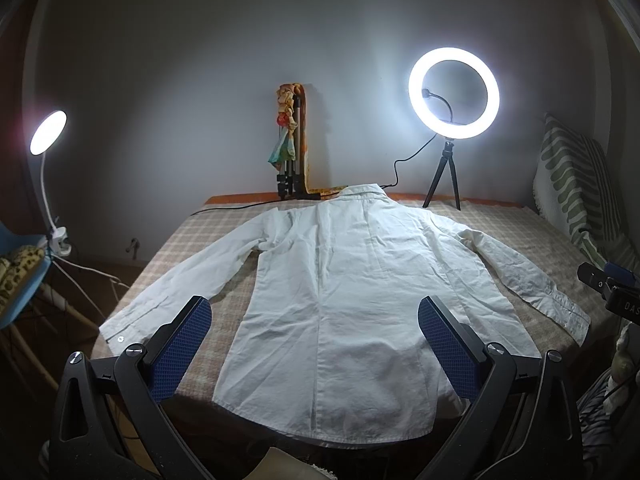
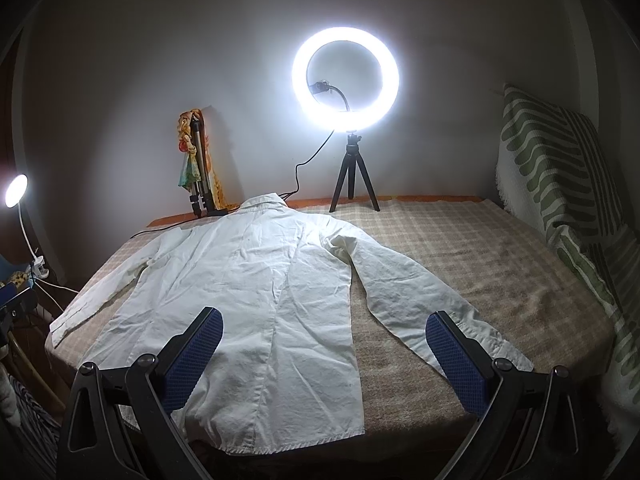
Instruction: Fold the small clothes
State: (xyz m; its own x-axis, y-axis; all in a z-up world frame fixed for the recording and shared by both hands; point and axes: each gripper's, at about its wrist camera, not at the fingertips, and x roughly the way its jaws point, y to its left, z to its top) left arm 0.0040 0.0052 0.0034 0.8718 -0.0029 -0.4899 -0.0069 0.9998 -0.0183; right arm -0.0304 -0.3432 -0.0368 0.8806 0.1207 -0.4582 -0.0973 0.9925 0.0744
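While both grippers, left gripper (image 1: 315, 332) and right gripper (image 2: 324, 340), hang spread wide and empty, a wrinkled white cotton shirt (image 1: 352, 292) lies flat, back up, on the checked woven blanket (image 1: 192, 240).

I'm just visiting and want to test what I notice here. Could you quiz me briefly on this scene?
1. True or false: the shirt is already folded in half.
2. Which light stands on a small tripod on the bed? A) the ring light B) the clip lamp
3. Fill in: the left gripper and the right gripper both have their fingers ____.

Key: 1. False, it lies spread flat with both sleeves out. 2. A. 3. Open, holding nothing.
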